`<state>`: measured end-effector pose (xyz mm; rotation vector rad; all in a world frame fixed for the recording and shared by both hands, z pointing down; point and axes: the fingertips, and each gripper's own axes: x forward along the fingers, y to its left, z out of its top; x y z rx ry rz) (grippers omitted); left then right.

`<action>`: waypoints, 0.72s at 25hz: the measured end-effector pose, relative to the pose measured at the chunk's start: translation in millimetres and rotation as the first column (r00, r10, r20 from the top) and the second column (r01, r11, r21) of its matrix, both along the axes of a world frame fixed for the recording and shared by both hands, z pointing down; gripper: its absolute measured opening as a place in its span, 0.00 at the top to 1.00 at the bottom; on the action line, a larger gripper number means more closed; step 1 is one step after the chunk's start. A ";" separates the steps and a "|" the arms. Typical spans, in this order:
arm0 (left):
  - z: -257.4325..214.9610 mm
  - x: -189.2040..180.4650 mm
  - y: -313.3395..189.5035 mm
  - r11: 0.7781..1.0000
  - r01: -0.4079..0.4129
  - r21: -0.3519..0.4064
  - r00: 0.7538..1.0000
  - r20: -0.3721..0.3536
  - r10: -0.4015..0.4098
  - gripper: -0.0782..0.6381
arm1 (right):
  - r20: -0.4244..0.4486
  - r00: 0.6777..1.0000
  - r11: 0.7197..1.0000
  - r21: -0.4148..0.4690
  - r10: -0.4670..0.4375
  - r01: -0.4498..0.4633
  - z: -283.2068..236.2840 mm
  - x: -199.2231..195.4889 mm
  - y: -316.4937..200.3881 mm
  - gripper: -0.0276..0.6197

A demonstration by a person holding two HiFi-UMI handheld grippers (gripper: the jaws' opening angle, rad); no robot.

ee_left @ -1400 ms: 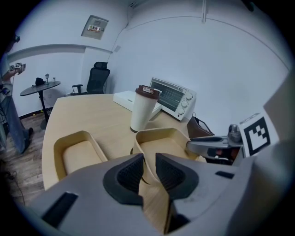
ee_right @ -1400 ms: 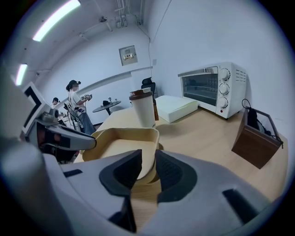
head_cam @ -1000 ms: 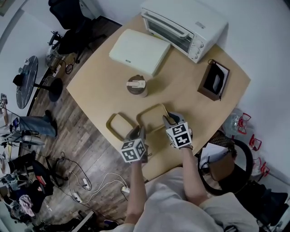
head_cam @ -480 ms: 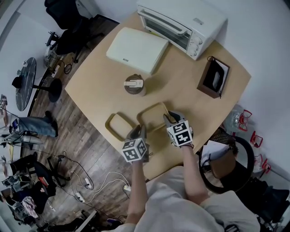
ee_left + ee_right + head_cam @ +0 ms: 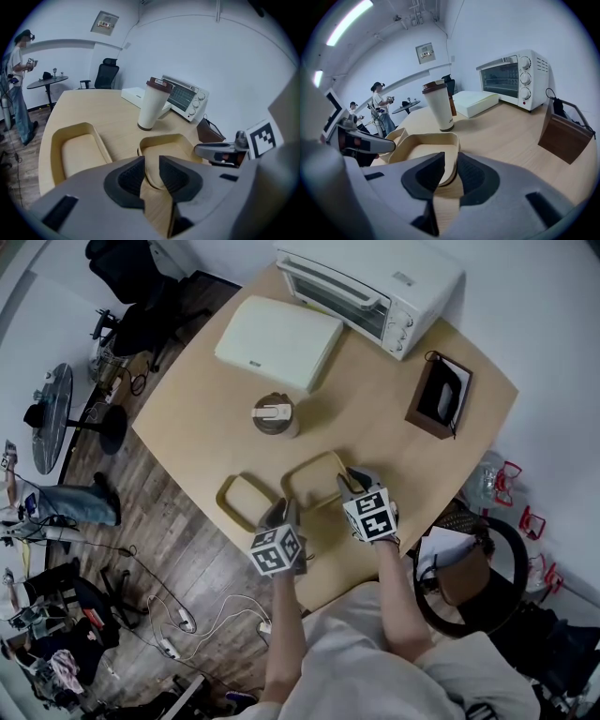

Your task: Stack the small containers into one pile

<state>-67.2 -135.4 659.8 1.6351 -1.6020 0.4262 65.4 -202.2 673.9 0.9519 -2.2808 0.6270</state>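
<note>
Two empty tan containers side by side on the worktop, not yet stacked

The nearer container (image 5: 164, 140) is a shallow, rounded rectangle with a thin upright wall and a bare floor; it sits near the person's edge of the worktop (image 5: 216, 427), its near rim between both grippers' jaws; the left gripper (image 5: 151, 163) is opening, its pads slightly off the wall; the right gripper (image 5: 449, 161) is closing and pinches the rim; the second container (image 5: 70, 131), equally empty, stands just beside it on the left, with a strip of worktop between them; farther off stand a brown-lidded cup (image 5: 275, 415), a flat white box (image 5: 278, 341), a toaster oven (image 5: 375, 287) and a brown box (image 5: 439, 397).
</note>
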 end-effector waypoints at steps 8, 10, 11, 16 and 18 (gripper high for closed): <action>-1.6 -11.9 10.5 0.999 0.040 -0.011 0.999 0.020 -0.039 0.75 | 0.011 1.000 1.000 0.005 -0.013 0.013 -0.6 -8.1 -1.2 0.82; -3.4 -17.1 15.2 0.998 0.057 -0.012 0.998 0.024 -0.057 0.75 | 0.006 1.000 1.000 -0.007 -0.015 0.015 3.3 -9.0 -0.1 0.82; -4.4 -19.7 19.0 0.998 0.067 -0.014 0.997 0.027 -0.066 0.75 | 0.004 1.000 1.000 -0.007 -0.011 0.011 5.0 -8.5 0.2 0.82; -10.9 -45.8 45.4 0.992 0.126 -0.017 0.991 0.058 -0.125 0.75 | 0.009 1.000 1.000 0.013 0.025 -0.025 3.3 -4.8 -2.5 0.82; -13.0 -57.7 55.5 0.988 0.155 -0.014 0.986 0.068 -0.153 0.75 | 0.012 0.999 0.999 0.030 0.038 -0.039 -1.5 -5.1 -6.5 0.82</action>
